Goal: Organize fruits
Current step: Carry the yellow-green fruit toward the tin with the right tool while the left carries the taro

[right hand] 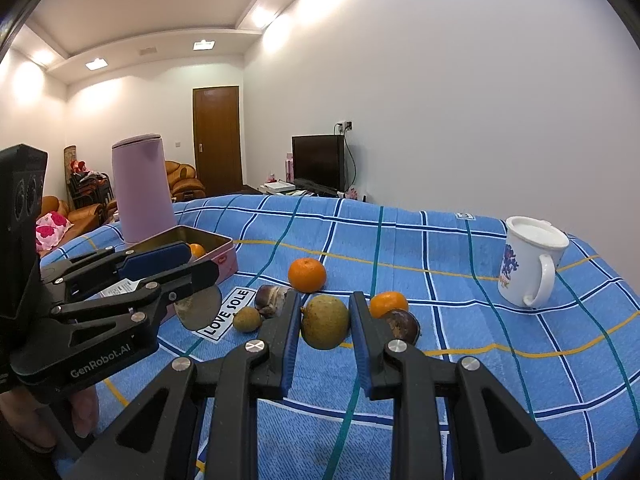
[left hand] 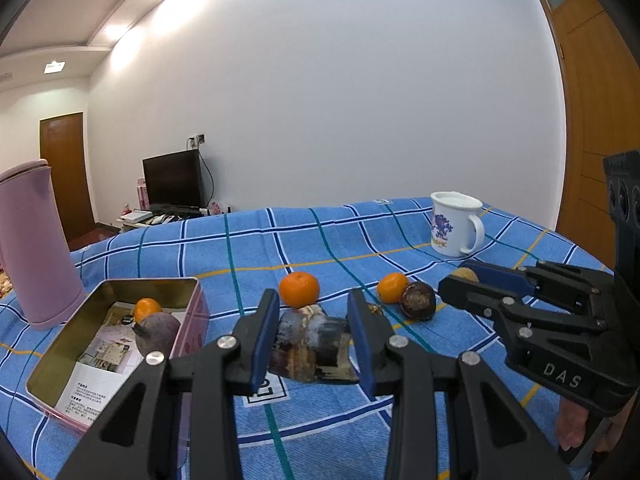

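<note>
Right gripper fingers apart, brown fruit dead ahead between them; left gripper also apart, farther off.

A pink jug and a white mug stand well apart on the blue checked cloth; a television sits behind.

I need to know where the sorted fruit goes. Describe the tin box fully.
The tin box is a rectangular metal container, pink outside, dull gold inside, open with no lid in view. It sits flat on the blue checked cloth, just in front of the pink jug; whether they touch is unclear. Printed paper lies on its floor. An orange and a dark purple fruit lie inside at its far end. Neither gripper touches it.
</note>
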